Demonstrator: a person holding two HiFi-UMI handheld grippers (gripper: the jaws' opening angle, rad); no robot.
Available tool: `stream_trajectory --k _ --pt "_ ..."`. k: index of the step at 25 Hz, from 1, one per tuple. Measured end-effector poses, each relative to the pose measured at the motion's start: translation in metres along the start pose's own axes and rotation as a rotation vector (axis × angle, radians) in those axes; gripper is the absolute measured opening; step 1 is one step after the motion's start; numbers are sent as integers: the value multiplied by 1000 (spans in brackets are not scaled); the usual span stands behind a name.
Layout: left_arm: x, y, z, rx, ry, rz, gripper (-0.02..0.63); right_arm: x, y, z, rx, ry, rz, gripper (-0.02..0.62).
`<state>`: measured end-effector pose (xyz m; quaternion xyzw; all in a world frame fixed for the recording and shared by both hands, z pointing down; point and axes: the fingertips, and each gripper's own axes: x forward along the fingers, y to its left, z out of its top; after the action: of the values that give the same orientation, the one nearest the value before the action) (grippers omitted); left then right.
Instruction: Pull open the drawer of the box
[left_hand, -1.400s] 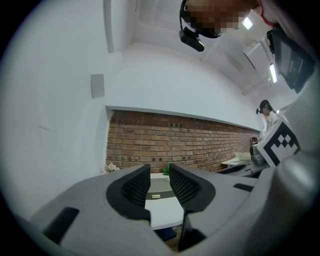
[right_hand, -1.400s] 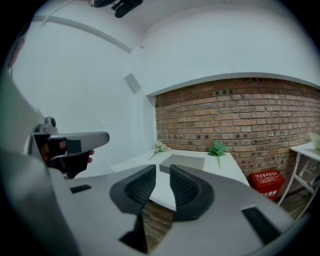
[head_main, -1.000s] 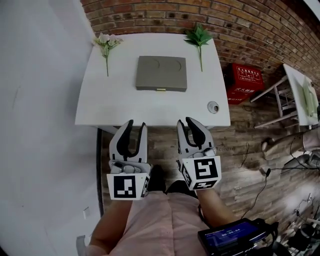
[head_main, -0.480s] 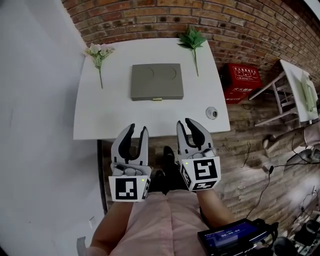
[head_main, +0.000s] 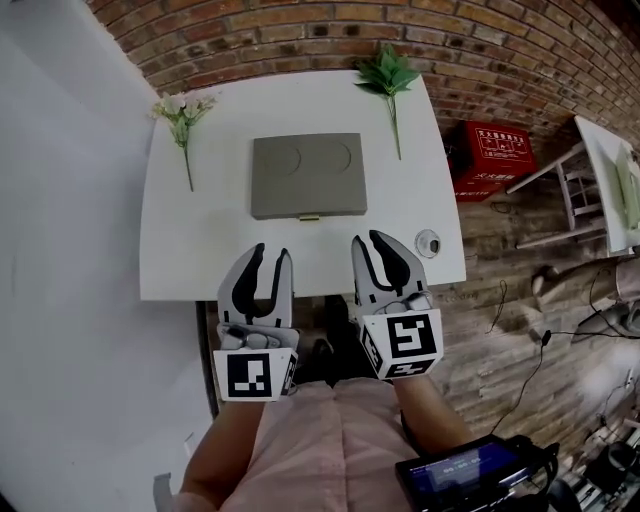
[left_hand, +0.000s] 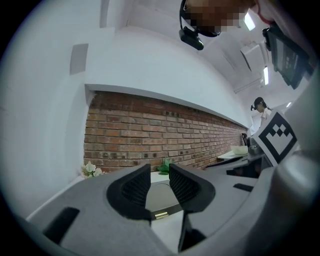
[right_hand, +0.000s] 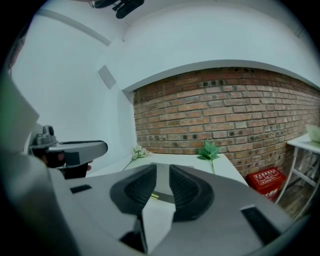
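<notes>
A flat grey box (head_main: 306, 175) with two round dents in its lid lies in the middle of the white table (head_main: 200, 250). Its small brass drawer handle (head_main: 309, 217) faces me on the near side. My left gripper (head_main: 268, 256) hovers at the table's near edge, left of the handle, open with nothing between its jaws. My right gripper (head_main: 372, 243) is beside it, right of the handle, also open and empty. In the left gripper view the box (left_hand: 161, 194) and the handle (left_hand: 161, 215) show through the gap. The right gripper view frames the handle (right_hand: 148, 196) too.
A white flower sprig (head_main: 180, 110) lies at the table's far left and a green leafy sprig (head_main: 388, 72) at the far right. A small round fitting (head_main: 428, 242) sits near the right front corner. A red crate (head_main: 497, 150) stands on the floor by the brick wall.
Both grippers have moved forward from in front of the table until their fingertips overlap its near edge. The box and handle now lie closer to them. The jaws look unchanged.
</notes>
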<state>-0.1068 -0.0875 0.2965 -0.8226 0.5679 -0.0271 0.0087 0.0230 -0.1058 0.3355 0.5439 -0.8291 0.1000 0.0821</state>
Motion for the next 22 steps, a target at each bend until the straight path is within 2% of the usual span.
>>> stream_trajectory --k 7,12,22 --pt "50 10 -7 16 27 15 112 49 -22 1 27 18 42 86" --pt "87 12 8 41 35 40 112 78 -42 21 41 4 82 86" --pt "107 35 41 75 -36 72 113 103 -49 60 11 -60 97 86"
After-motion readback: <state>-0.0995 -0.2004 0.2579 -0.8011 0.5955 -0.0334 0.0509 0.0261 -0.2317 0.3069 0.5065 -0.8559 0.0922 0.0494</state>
